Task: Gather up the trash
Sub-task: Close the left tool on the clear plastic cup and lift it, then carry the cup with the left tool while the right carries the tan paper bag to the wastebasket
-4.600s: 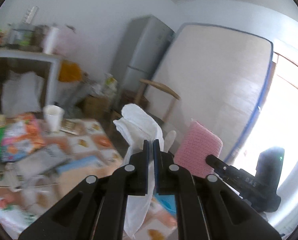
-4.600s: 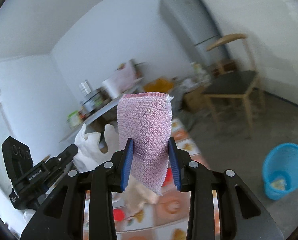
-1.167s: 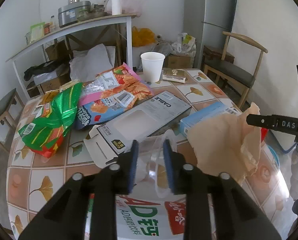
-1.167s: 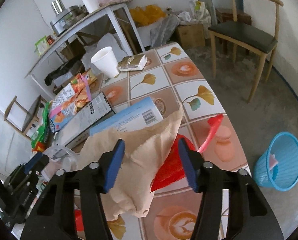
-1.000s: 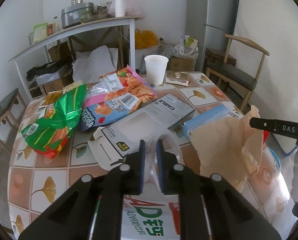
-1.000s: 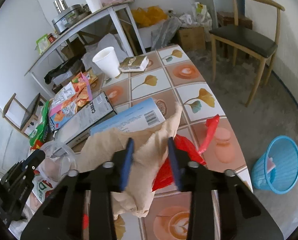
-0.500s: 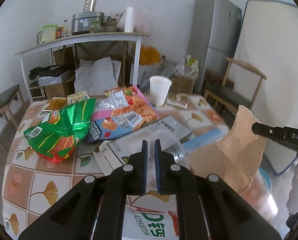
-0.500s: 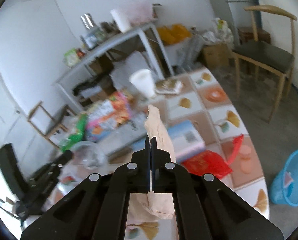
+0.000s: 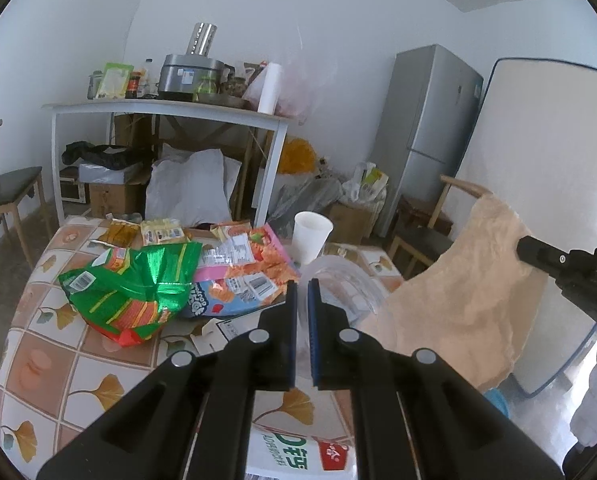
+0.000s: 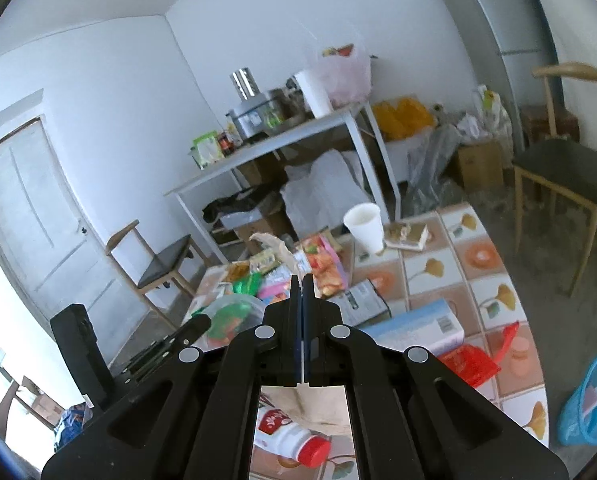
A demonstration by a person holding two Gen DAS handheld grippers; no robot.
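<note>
Crinkled matt brown paper bag, clear glossy plastic cup, shiny green foil wrapper.

black tongs, blue pads, silver screws

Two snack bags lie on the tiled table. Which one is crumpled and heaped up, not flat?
The green foil snack bag, bunched up at the table's left side. The pink and orange snack bag beside it lies flat, printed back showing.
</note>
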